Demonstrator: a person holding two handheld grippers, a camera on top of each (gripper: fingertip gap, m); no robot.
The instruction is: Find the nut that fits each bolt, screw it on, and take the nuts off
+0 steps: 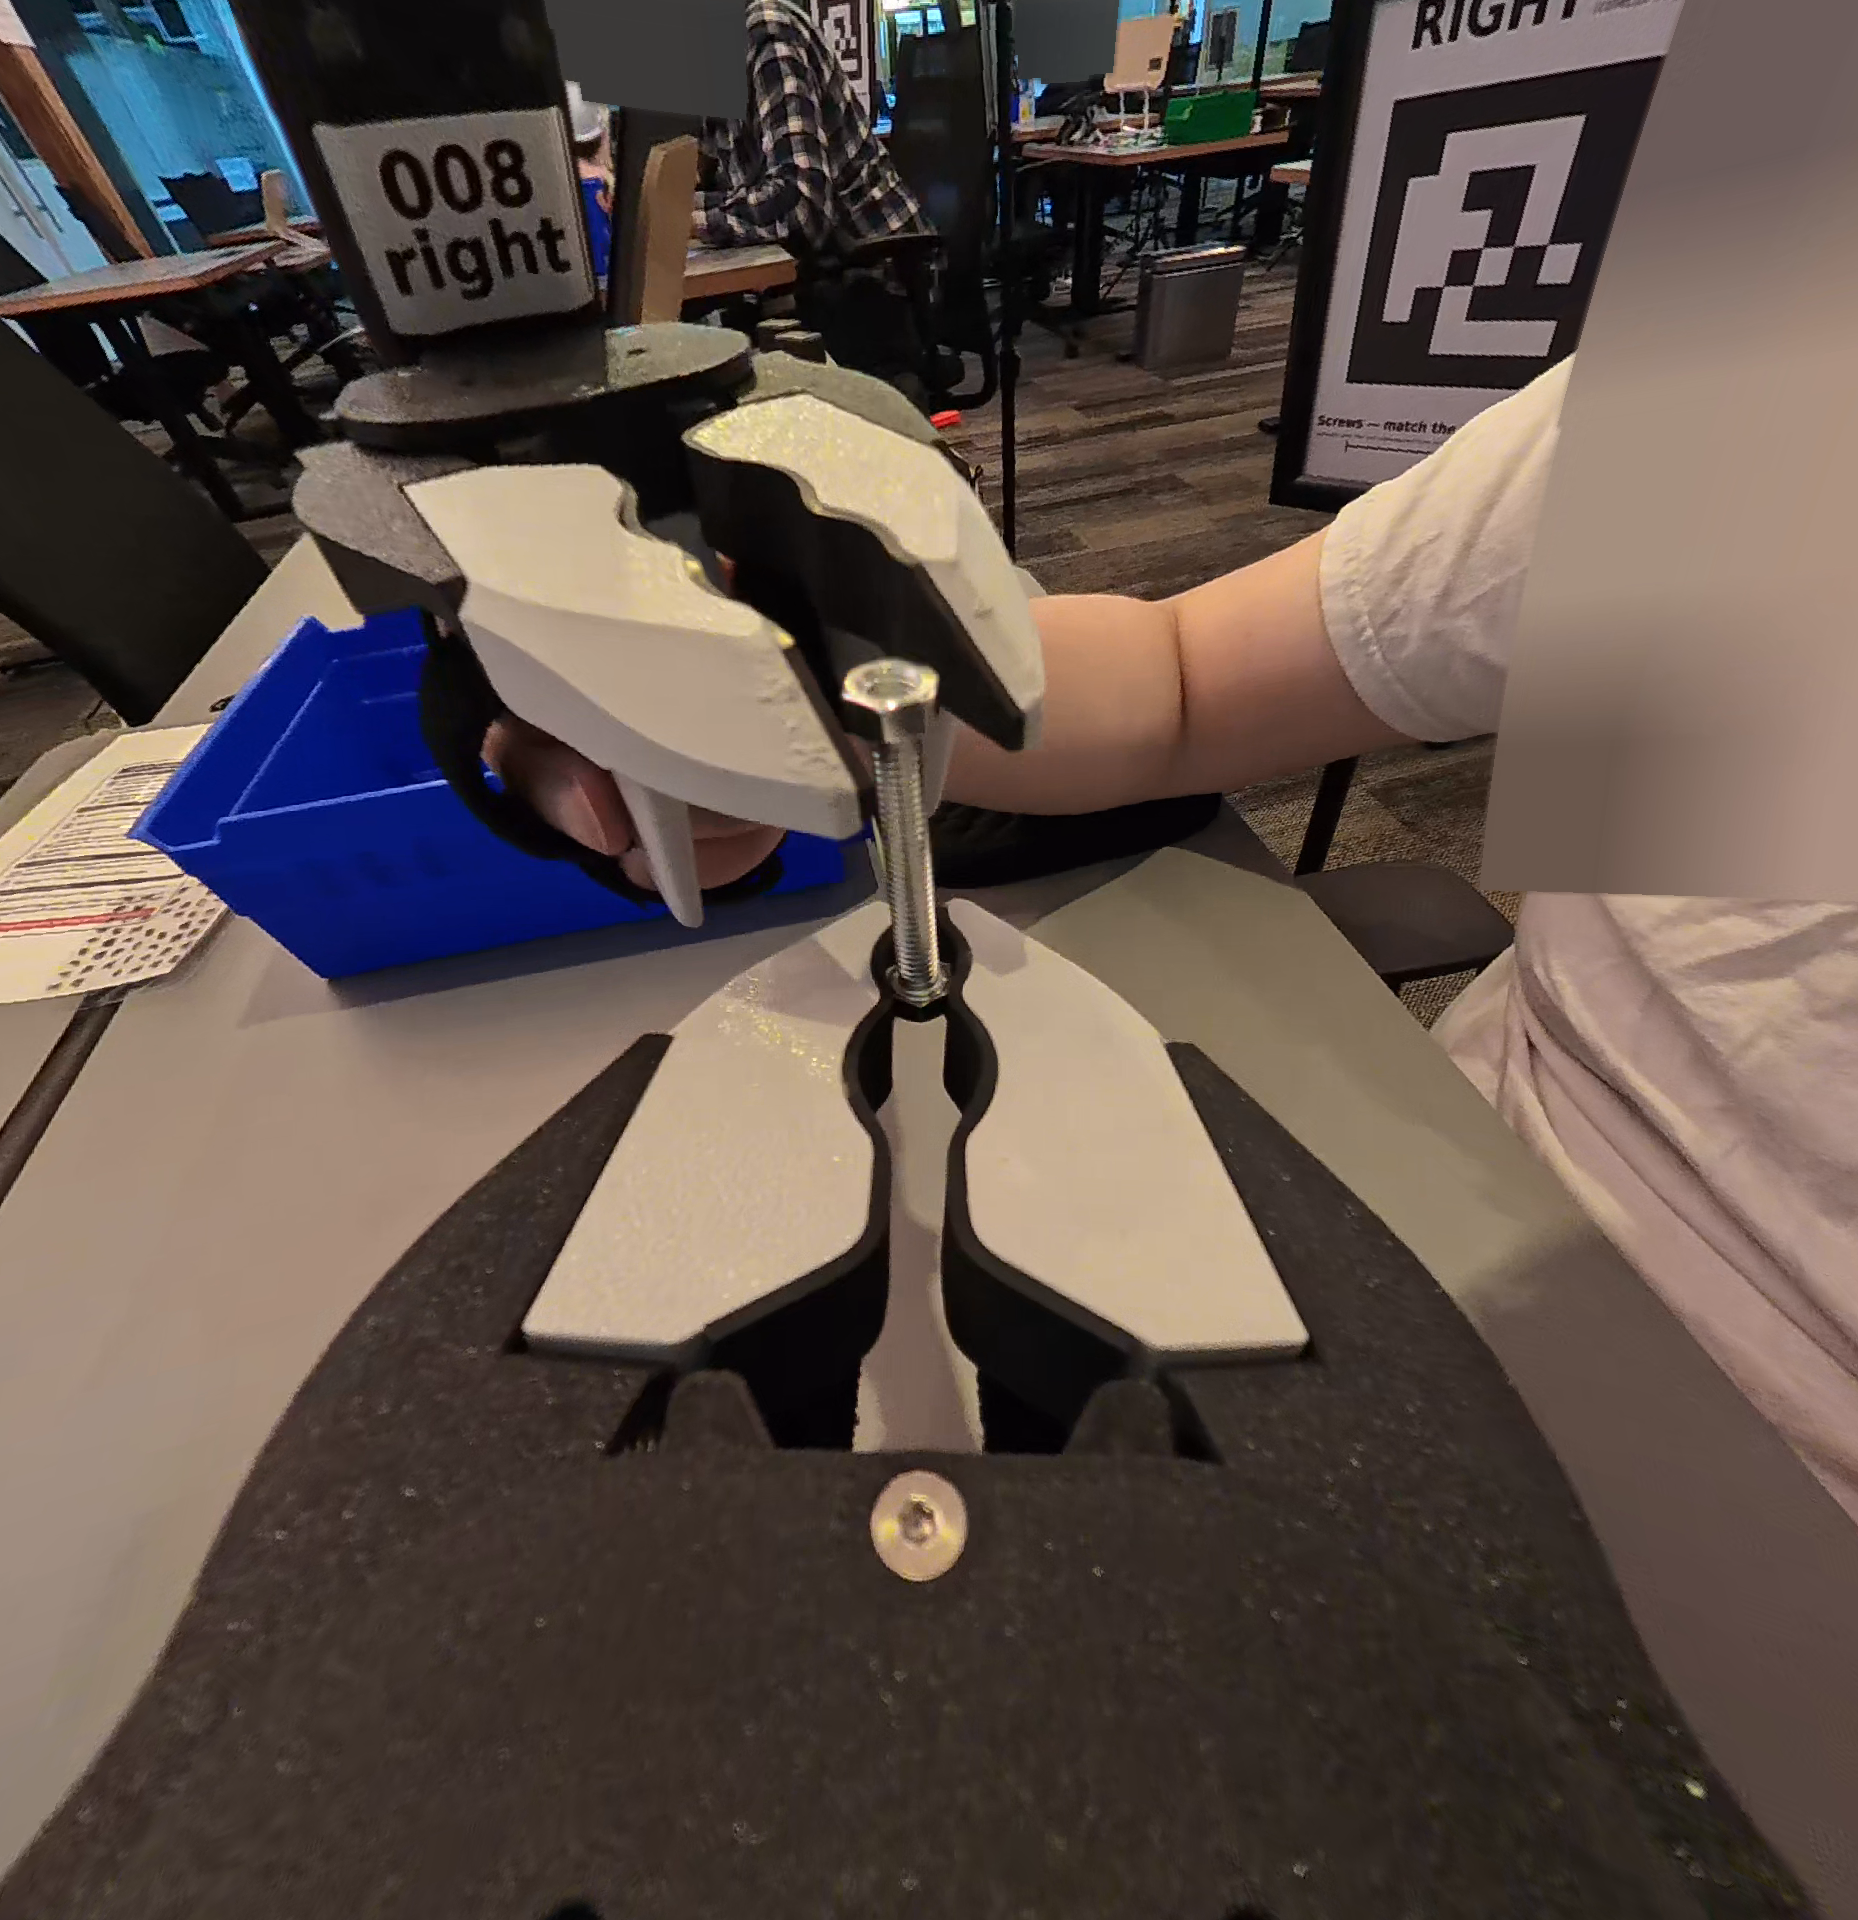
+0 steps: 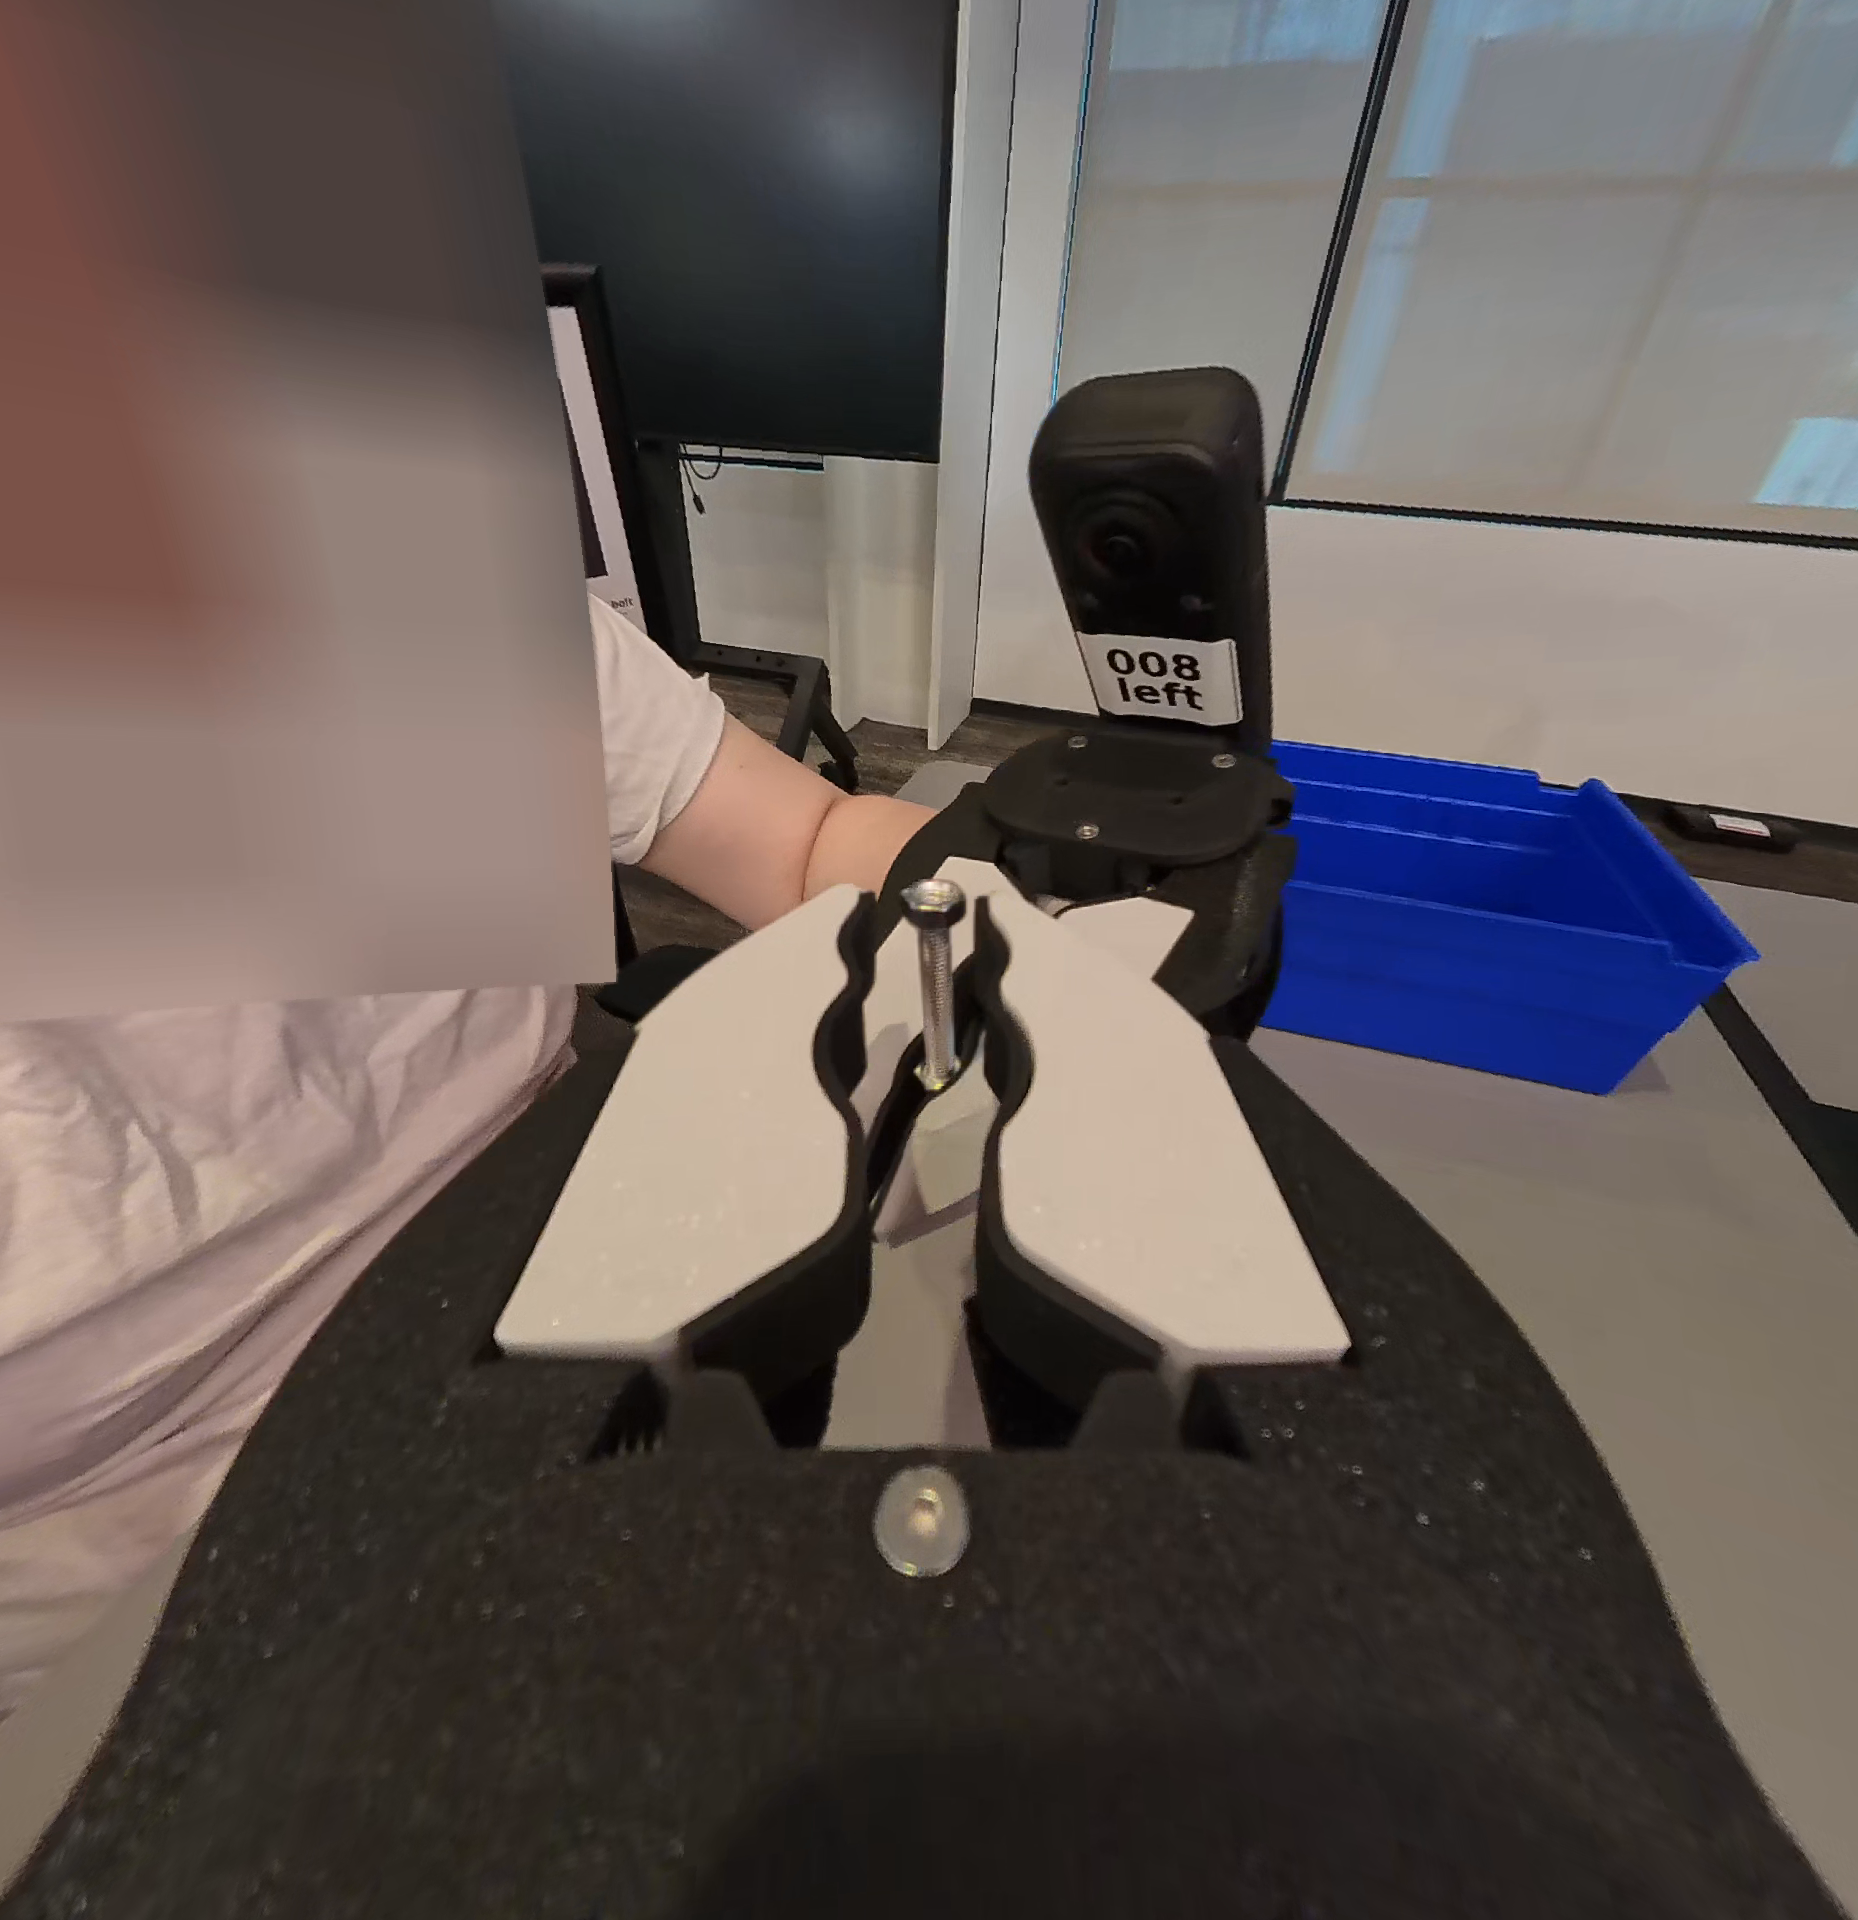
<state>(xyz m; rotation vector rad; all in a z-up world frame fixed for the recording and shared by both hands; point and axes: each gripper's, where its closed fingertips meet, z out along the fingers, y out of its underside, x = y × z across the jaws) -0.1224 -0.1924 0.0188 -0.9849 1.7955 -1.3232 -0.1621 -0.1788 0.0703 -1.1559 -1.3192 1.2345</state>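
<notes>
Bolt (image 1: 901,831): my right tool (image 1: 883,717) is clenching its head; my left tool (image 1: 920,987) is gripping the nut (image 1: 917,992), mostly hidden, at its lower end.

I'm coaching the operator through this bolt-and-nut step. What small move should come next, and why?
Probably turn the right gripper about the bolt's axis while the left gripper holds firm. The right one sits at the bolt head, though contact there is unclear; the left one pinches the nut at the threaded tip, so nearly all the thread is still bare.
</notes>
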